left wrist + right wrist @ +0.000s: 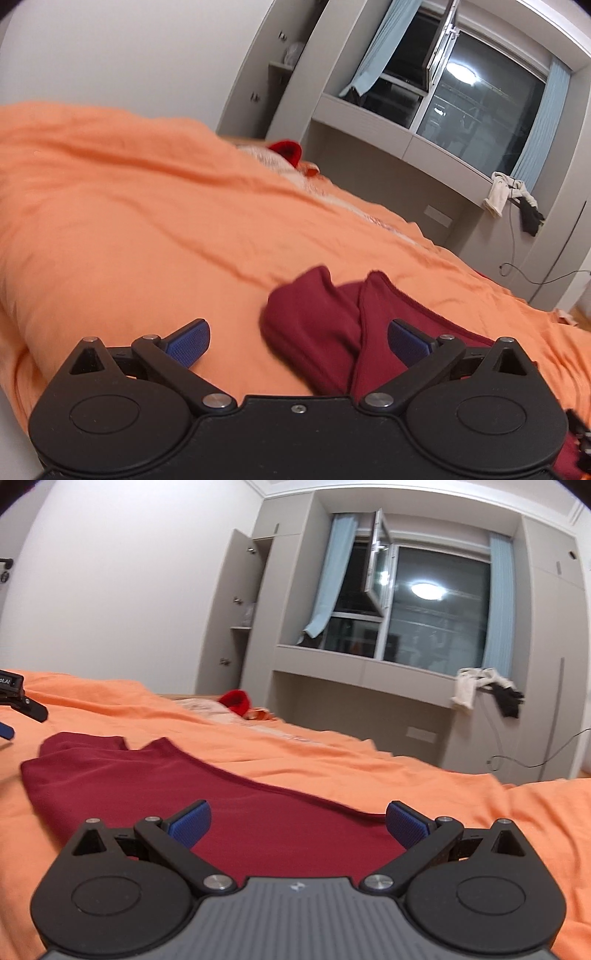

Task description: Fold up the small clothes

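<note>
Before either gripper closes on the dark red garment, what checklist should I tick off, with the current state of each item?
1. Left gripper open: ok.
2. Right gripper open: ok.
3. Dark red garment on the orange bedsheet: ok.
4. Garment spread flat: not ok, a fold bunches up near the left gripper.
5. Neither gripper holds cloth: ok.
6. Garment's near edge visible: cannot tell, hidden behind the grippers.

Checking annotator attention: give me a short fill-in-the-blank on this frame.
1. The dark red knit garment lies on an ____ bedsheet.
2. Both the left gripper and the right gripper are ____.
3. The finger pads are coloured ____.

Missing words: orange; open; blue
</note>
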Available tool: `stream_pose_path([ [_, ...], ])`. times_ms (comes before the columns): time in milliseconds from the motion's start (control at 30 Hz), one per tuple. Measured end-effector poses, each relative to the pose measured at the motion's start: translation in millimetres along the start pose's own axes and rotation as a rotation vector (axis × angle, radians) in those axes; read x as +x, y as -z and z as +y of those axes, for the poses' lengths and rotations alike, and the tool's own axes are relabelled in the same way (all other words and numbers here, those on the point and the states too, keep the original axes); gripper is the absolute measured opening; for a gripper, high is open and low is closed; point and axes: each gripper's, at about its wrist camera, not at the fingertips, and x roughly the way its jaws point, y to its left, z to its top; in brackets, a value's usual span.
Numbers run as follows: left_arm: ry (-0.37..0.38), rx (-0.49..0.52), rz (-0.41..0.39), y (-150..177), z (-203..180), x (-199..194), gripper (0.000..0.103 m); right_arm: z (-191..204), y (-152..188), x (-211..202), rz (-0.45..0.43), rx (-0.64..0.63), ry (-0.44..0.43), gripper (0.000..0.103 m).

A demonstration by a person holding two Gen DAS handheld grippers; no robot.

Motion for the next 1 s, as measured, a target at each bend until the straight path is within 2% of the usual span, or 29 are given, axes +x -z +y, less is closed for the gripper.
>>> stream_pose_path([
  [200,0.108,-0.034,0.084,7,5,1,0.102,16,1,12,0.025,0.069,-0.069,0.103],
  [300,0.168,0.017,0.15,12,-6,8,0.102,27,8,20,0.069,0.021,-0.087,0.103],
  [400,0.194,0.086,0.167,19,-18,9,0.102,41,18,28,0.112,-0.043,-0.088,0.103],
  [500,0.231,0.111,0.199,23,-25,11,0.102,52,23,37,0.167,-0.087,-0.085,0.103],
  [833,0.436,-0.069,0.387,30,-13,35,0.102,49,26,34,0.17,-0.061,-0.095,0.103],
  [933,0.502,-0.102,0.447,33,-13,42,0.102,49,26,34,0.17,-0.062,-0.093,0.103],
  [1000,0.517,-0.107,0.471,37,-17,47,0.102,48,26,35,0.17,-0.062,-0.093,0.103],
])
